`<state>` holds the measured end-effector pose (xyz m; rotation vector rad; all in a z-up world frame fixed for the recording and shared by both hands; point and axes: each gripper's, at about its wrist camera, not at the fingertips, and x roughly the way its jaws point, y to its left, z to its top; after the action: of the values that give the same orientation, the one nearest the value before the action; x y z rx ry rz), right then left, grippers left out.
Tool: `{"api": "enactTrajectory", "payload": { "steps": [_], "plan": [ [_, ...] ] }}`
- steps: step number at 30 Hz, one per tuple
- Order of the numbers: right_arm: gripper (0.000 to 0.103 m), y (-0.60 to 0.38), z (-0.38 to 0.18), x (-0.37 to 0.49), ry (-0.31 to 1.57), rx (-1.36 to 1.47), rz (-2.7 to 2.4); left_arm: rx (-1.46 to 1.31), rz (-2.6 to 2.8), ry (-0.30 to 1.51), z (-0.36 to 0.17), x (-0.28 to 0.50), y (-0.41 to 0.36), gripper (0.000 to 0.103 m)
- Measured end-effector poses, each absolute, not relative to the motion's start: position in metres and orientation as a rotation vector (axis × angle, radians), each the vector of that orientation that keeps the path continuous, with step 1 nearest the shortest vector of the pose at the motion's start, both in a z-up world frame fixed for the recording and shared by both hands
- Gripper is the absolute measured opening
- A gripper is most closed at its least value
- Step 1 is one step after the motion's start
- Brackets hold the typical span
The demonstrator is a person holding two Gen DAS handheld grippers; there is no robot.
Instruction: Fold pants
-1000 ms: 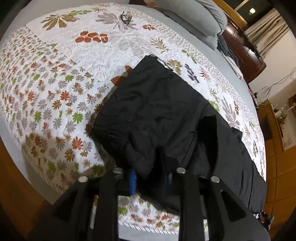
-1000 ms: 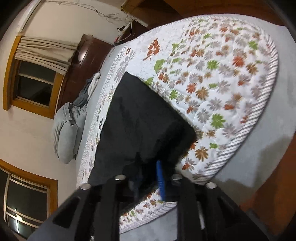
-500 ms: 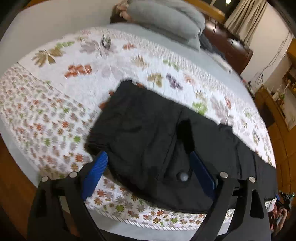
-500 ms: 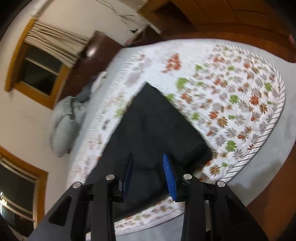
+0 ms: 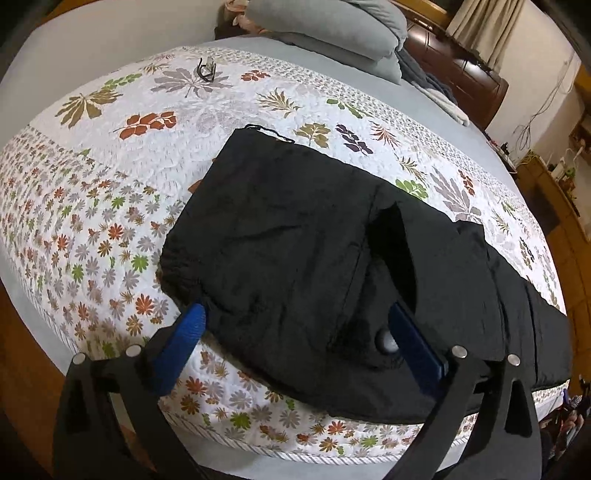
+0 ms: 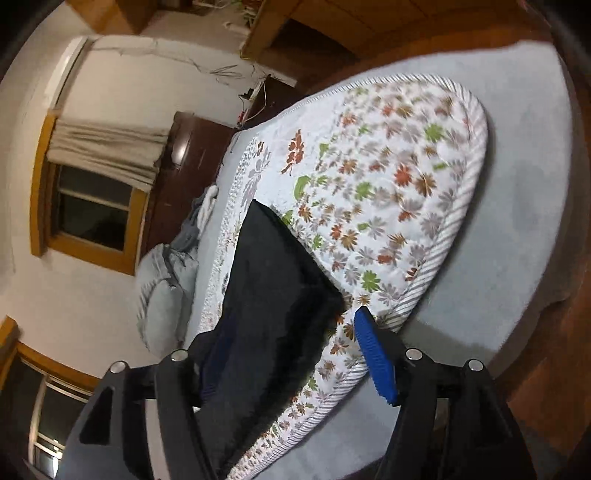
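Black pants [image 5: 303, 251] lie flat, folded lengthwise, on a floral quilt [image 5: 110, 192] on the bed. The waist end is at the left and the legs run off to the right. My left gripper [image 5: 295, 328] is open and empty, hovering just above the near edge of the waist part. A round button [image 5: 386, 341] shows by its right pad. In the right wrist view the pants [image 6: 273, 295] show as a dark strip. My right gripper [image 6: 291, 354] is open and empty above the leg end.
Grey pillows [image 5: 332, 26] and a dark wooden dresser [image 5: 461, 70] stand beyond the bed. Eyeglasses [image 5: 205, 70] lie on the quilt at the far side. The bed's near edge [image 5: 295, 454] drops to a wooden floor. A window with curtains [image 6: 96, 192] is on the wall.
Both grippers have opened and let go of the pants, then pulled back a little. The pants now rest flat on the quilt.
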<state>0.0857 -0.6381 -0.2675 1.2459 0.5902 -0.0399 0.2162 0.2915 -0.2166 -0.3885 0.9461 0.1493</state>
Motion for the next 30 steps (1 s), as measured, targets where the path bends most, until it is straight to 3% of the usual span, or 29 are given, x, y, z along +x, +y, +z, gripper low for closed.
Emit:
{"api": "enactTrajectory", "payload": {
  "steps": [11,25,27,29,30],
  "plan": [
    [0.074,-0.639,-0.292,0.117,0.531,1.299,0.054,-0.391,0.189,0.974,-0.219,0.223,0.289,0.100],
    [0.073,-0.631,-0.295,0.140,0.475,1.321,0.142,-0.399,0.215,0.997,-0.220,0.228,0.290,0.100],
    [0.065,-0.631,-0.295,0.141,0.485,1.322,0.136,-0.415,0.213,0.993,-0.220,0.228,0.292,0.100],
    [0.036,-0.630,-0.294,0.141,0.493,1.317,0.146,-0.419,0.216,0.989,-0.220,0.227,0.292,0.100],
    [0.031,-0.629,-0.292,0.142,0.502,1.309,0.149,-0.416,0.217,0.989,-0.220,0.227,0.291,0.100]
  ]
}}
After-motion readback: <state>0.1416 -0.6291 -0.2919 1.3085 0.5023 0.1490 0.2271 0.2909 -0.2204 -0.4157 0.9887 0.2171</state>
